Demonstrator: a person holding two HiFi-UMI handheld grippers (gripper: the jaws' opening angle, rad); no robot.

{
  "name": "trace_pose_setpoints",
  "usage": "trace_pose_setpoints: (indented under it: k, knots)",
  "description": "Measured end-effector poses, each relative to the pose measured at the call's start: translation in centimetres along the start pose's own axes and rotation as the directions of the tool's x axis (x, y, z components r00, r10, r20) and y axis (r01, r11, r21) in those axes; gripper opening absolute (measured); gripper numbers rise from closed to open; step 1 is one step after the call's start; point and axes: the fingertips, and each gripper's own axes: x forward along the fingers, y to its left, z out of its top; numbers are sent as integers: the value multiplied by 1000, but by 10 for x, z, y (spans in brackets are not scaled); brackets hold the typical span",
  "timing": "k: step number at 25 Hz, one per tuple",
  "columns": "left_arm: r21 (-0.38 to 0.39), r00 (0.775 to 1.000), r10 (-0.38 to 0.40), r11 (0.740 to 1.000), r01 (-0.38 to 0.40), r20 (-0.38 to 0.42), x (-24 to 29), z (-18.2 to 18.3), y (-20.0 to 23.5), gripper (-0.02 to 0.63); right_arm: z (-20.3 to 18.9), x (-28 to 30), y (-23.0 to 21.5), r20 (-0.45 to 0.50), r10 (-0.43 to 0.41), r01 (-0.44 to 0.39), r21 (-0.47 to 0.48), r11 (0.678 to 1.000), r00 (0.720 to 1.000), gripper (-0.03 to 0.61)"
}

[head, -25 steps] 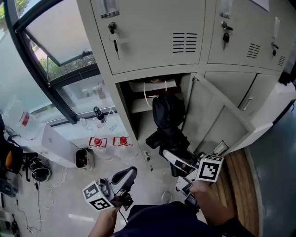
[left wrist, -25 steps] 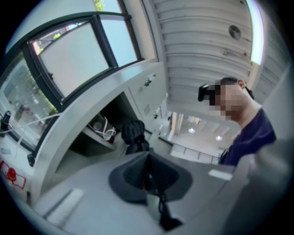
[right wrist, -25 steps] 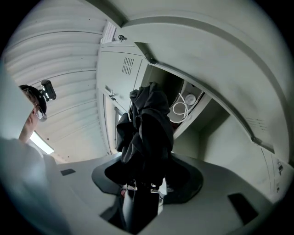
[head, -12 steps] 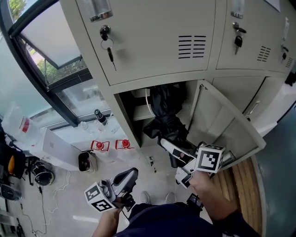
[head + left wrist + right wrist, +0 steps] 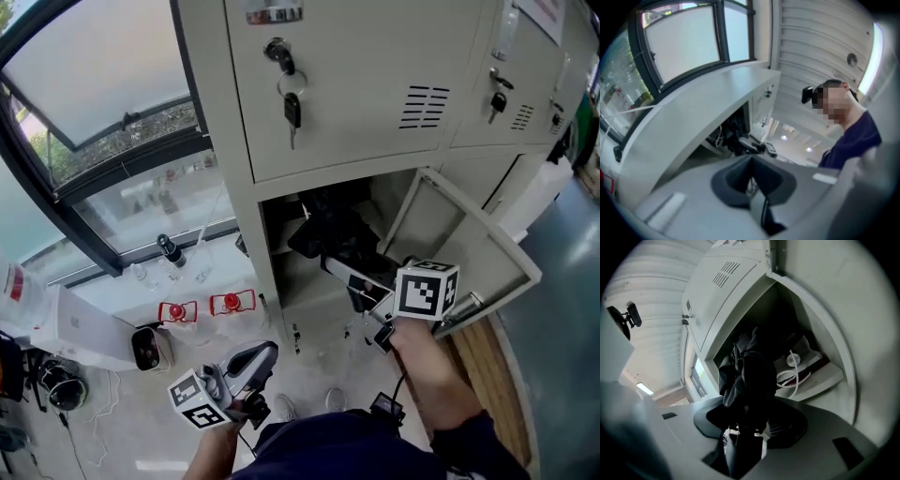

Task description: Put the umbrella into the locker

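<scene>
The black folded umbrella (image 5: 330, 236) pokes into the open lower locker compartment (image 5: 281, 281), its far end past the opening. My right gripper (image 5: 343, 276) is shut on its near end; in the right gripper view the dark fabric (image 5: 749, 376) fills the gap between the jaws (image 5: 744, 430). The locker door (image 5: 455, 246) hangs open to the right of that hand. My left gripper (image 5: 255, 358) hangs low at the left, away from the locker, jaws together with nothing in them (image 5: 752, 174).
Inside the locker a shelf (image 5: 820, 376) carries a flat box with a white cable (image 5: 793, 365). Keys (image 5: 292, 105) hang from the shut door above. Bottles (image 5: 172, 251) and red items (image 5: 199, 307) lie by the window at left. A wooden strip (image 5: 480, 367) runs at right.
My right gripper has carried the umbrella up and deeper into the locker opening. The view has come closer to the locker. My left gripper stays low at the left.
</scene>
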Motion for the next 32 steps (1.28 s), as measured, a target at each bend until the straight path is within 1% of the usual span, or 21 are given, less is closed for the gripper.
trace_pose_setpoints:
  k: [3,6,12,15,17,18,20,24,26,28,32]
  knots:
    - [-33,999,-33,999,33,1,-9,2,7,0,19,14,-8,-11,-82,81,-72,994,997,196]
    - [-66,998,-58,996,58,4,-17,5,13,0,39,28,-13,-22,-153,148,-147,978,988,196]
    - [-73,996,-85,994,85,-2,-27,12,20,0,66,49,-24,-54,-240,222,-236,946,969,196]
    - [-70,996,-87,994,87,1,-32,15,21,0,79,55,-34,-54,-295,269,-277,922,954,195]
    - [-72,996,-86,994,86,0,-34,15,22,0,87,59,-40,-49,-334,302,-319,898,941,196]
    - [-75,996,-85,994,84,-2,-34,15,22,0,90,61,-43,-45,-356,320,-345,882,933,196]
    - [-80,997,-81,994,80,-5,-35,13,23,0,96,67,-50,-32,-410,364,-401,841,912,196]
    - [-83,997,-78,994,77,-8,-37,10,20,0,104,76,-60,29,-508,450,-506,735,861,195]
    - [-81,997,-76,994,75,-11,-38,10,19,0,107,80,-62,65,-536,479,-545,688,842,195]
    - [-80,997,-71,994,69,-15,-40,9,19,0,109,85,-65,105,-553,505,-570,648,827,195]
    - [-82,998,-59,995,56,-25,-42,7,17,0,110,92,-70,185,-573,554,-598,579,799,196]
